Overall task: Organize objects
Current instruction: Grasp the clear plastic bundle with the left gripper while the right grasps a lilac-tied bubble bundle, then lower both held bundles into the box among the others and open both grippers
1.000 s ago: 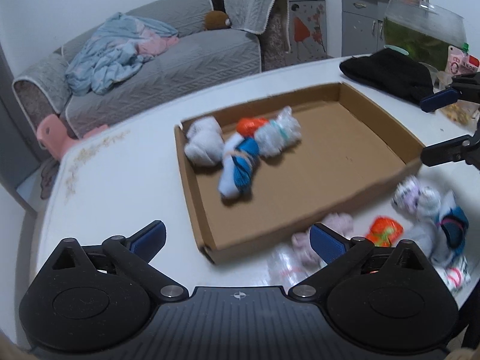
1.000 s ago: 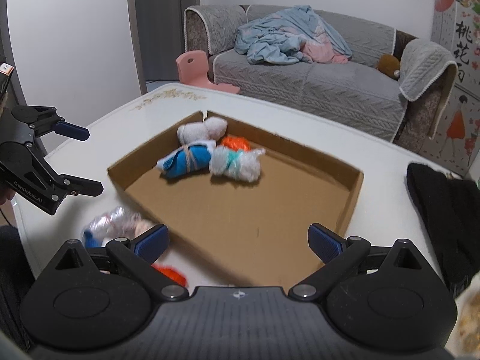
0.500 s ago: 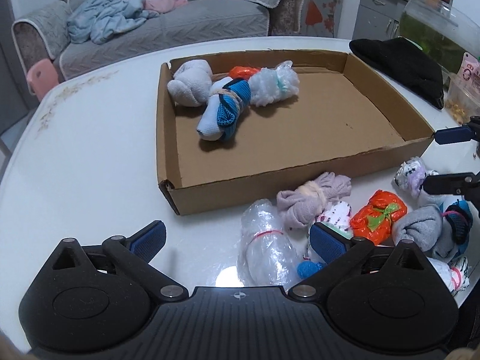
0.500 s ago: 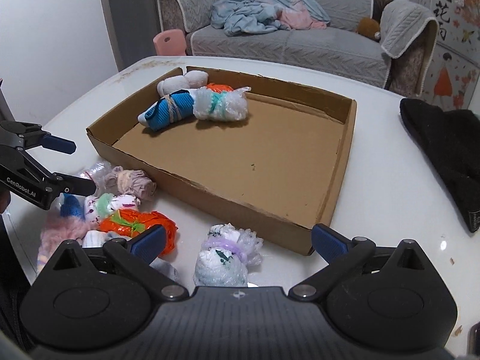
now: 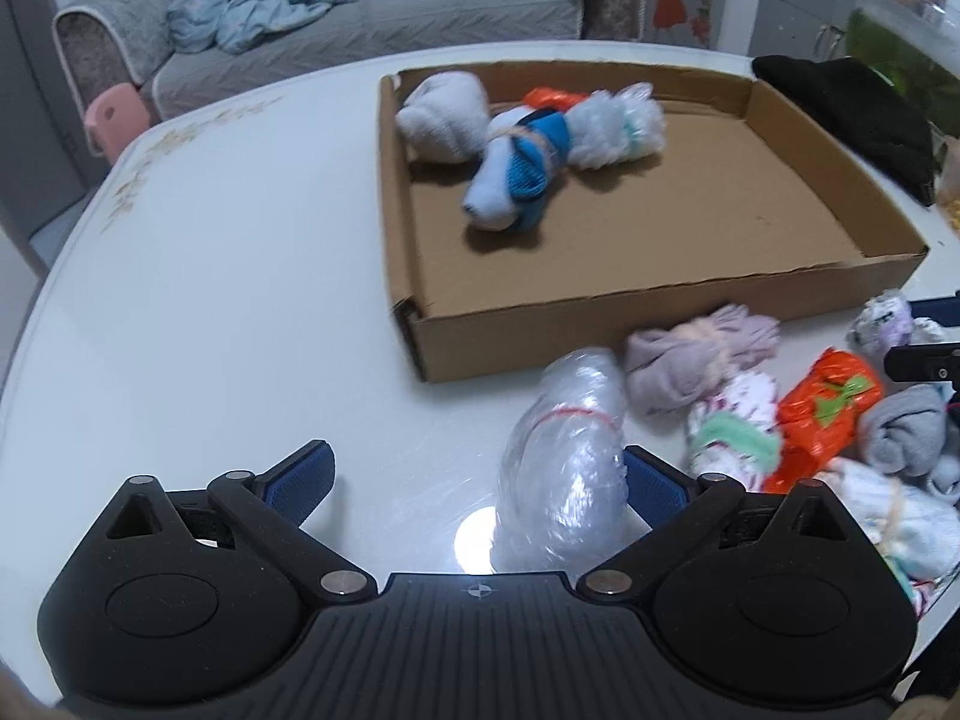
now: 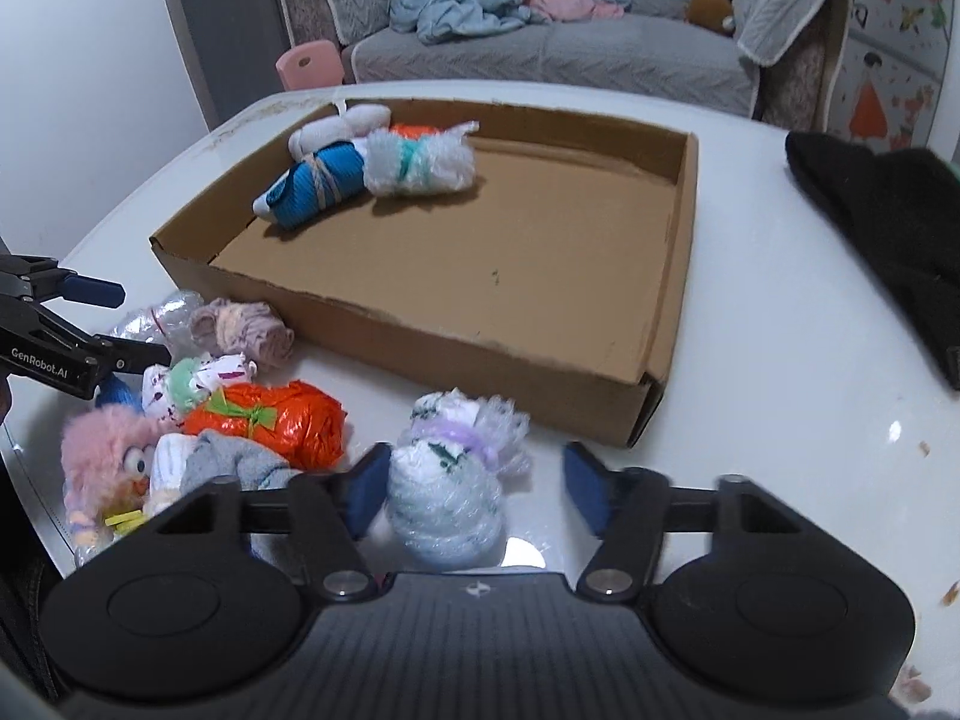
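Observation:
A shallow cardboard box [image 5: 708, 324] [image 6: 456, 348] lies on the white table and holds several rolled bundles, among them a blue and white sock roll [image 5: 516, 174] [image 6: 318, 186]. More bundles lie in front of the box. My left gripper [image 5: 477, 480] is open, with a clear plastic bundle [image 5: 564, 468] lying between its fingers, close to the right one. My right gripper [image 6: 474, 489] is open around a white and purple wrapped bundle [image 6: 450, 480], close to its left finger. An orange bundle [image 5: 828, 414] [image 6: 270, 420] and a lilac sock roll [image 5: 696, 360] [image 6: 246, 330] lie in the pile.
A black cloth [image 5: 852, 114] [image 6: 888, 222] lies on the table right of the box. A pink fluffy toy [image 6: 102, 456] sits at the pile's near edge. A grey sofa [image 5: 336, 18] and a pink stool [image 5: 111, 123] stand beyond the table.
Both grippers have come down and closer to the pile in front of the box. The clear bundle now lies between the left fingers, the white and purple bundle between the right ones.

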Demonstrator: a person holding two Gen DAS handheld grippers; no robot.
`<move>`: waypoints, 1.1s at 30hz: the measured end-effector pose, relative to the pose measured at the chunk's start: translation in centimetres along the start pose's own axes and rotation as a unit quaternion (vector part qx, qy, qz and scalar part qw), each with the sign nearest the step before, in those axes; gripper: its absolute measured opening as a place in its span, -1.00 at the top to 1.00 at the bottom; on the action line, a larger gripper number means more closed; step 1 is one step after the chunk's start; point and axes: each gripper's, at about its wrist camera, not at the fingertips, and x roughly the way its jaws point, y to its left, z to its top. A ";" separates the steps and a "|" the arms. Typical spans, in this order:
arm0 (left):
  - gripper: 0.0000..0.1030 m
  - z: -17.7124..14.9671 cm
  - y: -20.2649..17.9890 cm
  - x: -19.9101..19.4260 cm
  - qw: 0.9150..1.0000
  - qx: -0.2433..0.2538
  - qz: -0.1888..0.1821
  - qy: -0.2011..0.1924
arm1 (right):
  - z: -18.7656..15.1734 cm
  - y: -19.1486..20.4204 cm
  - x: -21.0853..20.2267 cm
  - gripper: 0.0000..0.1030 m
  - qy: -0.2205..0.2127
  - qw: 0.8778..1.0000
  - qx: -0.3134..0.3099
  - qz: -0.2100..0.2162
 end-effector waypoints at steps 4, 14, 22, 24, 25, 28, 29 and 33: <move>-0.90 -0.1 0.4 0.2 1.000 -0.010 -0.009 0.003 | -0.3 -0.3 -0.2 0.11 -0.003 1.000 0.008 0.008; -0.36 0.1 -1.0 0.0 0.999 0.014 -0.037 -0.003 | -0.4 -0.6 -0.4 0.31 -0.001 1.000 0.009 0.012; 0.26 0.3 -0.1 -0.5 0.998 -0.012 -0.056 -0.002 | -0.3 -0.6 -0.3 0.34 -0.001 1.000 0.003 0.016; 0.26 0.4 0.3 -0.8 0.998 -0.015 -0.054 -0.005 | -0.3 -0.8 -0.6 0.34 -0.005 1.000 0.005 0.022; 0.26 0.4 0.5 -1.0 0.999 -0.016 -0.051 -0.007 | -0.3 -0.9 -0.9 0.34 -0.009 1.000 0.006 0.023; 0.26 0.8 1.1 -2.4 0.998 -0.018 -0.048 -0.020 | 0.0 -1.1 -2.1 0.34 -0.024 0.999 0.008 0.026; 0.26 0.9 1.3 -3.0 0.999 -0.016 -0.045 -0.025 | 0.2 -1.2 -2.7 0.34 -0.031 0.999 0.007 0.028; 0.25 2.4 2.1 -5.6 0.998 -0.008 -0.032 -0.051 | 1.3 -1.5 -5.1 0.34 -0.054 0.998 0.001 0.028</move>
